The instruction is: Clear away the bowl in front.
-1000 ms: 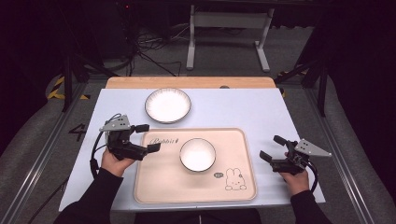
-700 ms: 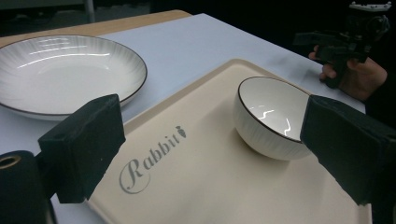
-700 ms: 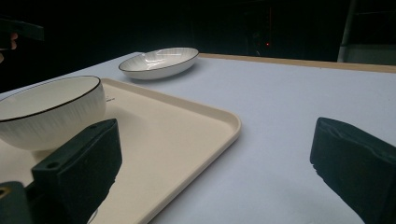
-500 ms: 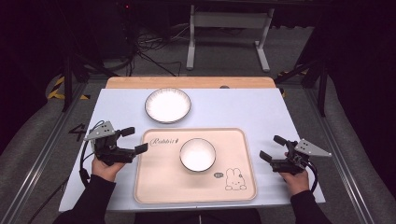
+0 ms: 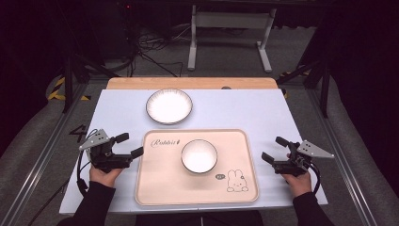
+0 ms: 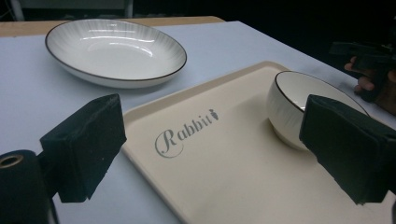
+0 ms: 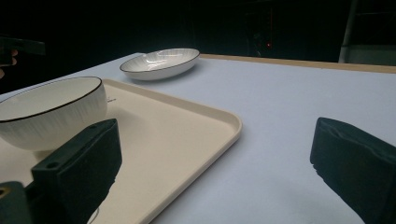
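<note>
A cream tray printed "Rabbit" lies at the table's near middle. A small white bowl stands upright on it. A white plate with a dark rim rests on the table beyond the tray. My left gripper is open just off the tray's left edge, holding nothing. My right gripper is open just off the tray's right edge, also holding nothing.
The pale blue table top ends in a wooden strip at the far side. Beyond it stands a grey metal stand with cables on the dark floor. Metal rails run along both sides of the table.
My left gripper has drawn back leftward and toward the person, from over the tray's left edge to just outside it. The right gripper has barely moved.
</note>
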A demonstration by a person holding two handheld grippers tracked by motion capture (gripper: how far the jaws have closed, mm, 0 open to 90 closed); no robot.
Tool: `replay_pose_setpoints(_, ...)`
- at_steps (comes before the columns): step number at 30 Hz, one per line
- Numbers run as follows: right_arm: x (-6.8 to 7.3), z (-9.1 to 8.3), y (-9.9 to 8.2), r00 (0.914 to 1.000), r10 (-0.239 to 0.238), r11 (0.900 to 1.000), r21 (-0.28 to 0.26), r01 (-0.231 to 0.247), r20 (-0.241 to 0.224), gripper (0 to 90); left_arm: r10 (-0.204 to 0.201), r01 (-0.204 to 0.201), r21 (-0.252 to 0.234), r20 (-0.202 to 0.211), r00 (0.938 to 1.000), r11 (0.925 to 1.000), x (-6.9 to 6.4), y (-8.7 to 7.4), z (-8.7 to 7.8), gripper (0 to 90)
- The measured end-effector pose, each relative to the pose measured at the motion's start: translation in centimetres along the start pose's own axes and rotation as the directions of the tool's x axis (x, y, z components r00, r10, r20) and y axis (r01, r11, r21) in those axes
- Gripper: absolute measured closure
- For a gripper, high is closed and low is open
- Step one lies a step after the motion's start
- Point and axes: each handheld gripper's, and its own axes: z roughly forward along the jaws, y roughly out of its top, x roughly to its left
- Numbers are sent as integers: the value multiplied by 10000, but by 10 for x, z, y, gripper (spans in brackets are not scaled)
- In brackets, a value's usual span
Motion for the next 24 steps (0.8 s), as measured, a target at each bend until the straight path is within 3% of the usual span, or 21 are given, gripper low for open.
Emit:
replay_pose_setpoints(6, 0, 0, 0, 10000, -4, 10000, -12, 4, 4, 23, -272, 268, -119, -391, 9989, 9996, 4, -14, -4, 72)
replay_pose_setpoints(9, 0, 0, 0, 10000, 11, 10000, -28, -11, -16, 23, -55, 45, -221, -458, 9989, 9997, 4, -20, -2, 74)
replay_pose_setpoints(13, 0, 0, 0, 10000, 15, 10000, -35, -15, -47, 23, 441, -482, -476, -841, 9955, 9977, 4, -24, 0, 57)
replay_pose_setpoints(24, 0, 0, 0, 10000, 35, 10000, -36, -35, -78, 23, 718, -769, -559, -884, 9935, 9955, 6, -27, 6, 34)
